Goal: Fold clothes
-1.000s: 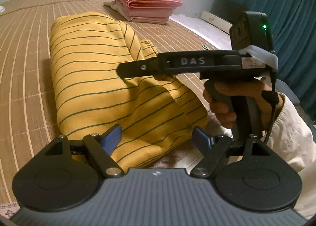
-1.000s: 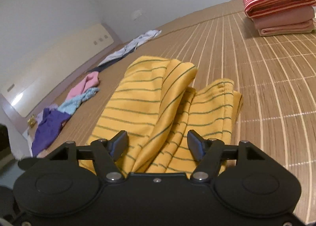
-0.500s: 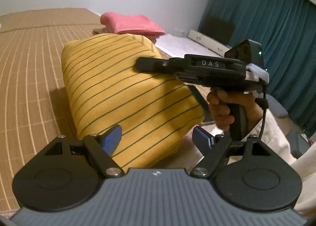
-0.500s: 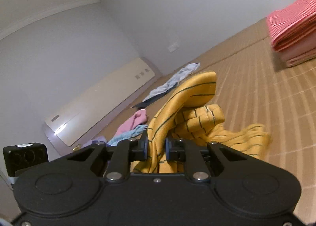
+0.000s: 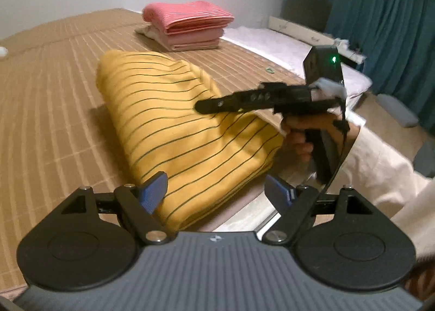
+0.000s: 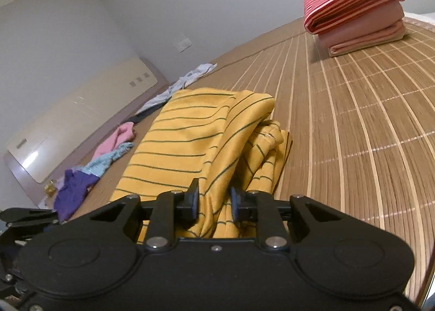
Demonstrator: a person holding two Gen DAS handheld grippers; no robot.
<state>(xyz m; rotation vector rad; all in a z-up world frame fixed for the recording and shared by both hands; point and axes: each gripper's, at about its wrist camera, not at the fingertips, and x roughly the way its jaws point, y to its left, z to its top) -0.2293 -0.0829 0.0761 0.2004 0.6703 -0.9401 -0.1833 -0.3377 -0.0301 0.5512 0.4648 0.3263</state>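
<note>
A yellow garment with thin dark stripes (image 5: 176,121) lies folded in a thick bundle on the bamboo mat (image 5: 54,93). My left gripper (image 5: 216,188) hovers open over its near corner, its blue pads clear of the cloth. A person's hand (image 5: 299,142) holds my right gripper (image 5: 201,106) at the bundle's right side. In the right wrist view a bunched fold of the yellow garment (image 6: 185,134) runs between the right gripper (image 6: 214,199) jaws, which are opening. The fold sits loosely between the pads.
A stack of folded red-striped and pink clothes (image 5: 187,25) (image 6: 356,12) rests at the mat's far end. Loose pink (image 6: 117,140), purple (image 6: 73,188) and white (image 6: 185,80) garments lie along the headboard (image 6: 68,121). Teal curtains (image 5: 380,12) hang on the right.
The right gripper closed on a fold of the yellow garment, lifted it, then lowered it and widened its jaws again. The left gripper drew back and rose slightly.
</note>
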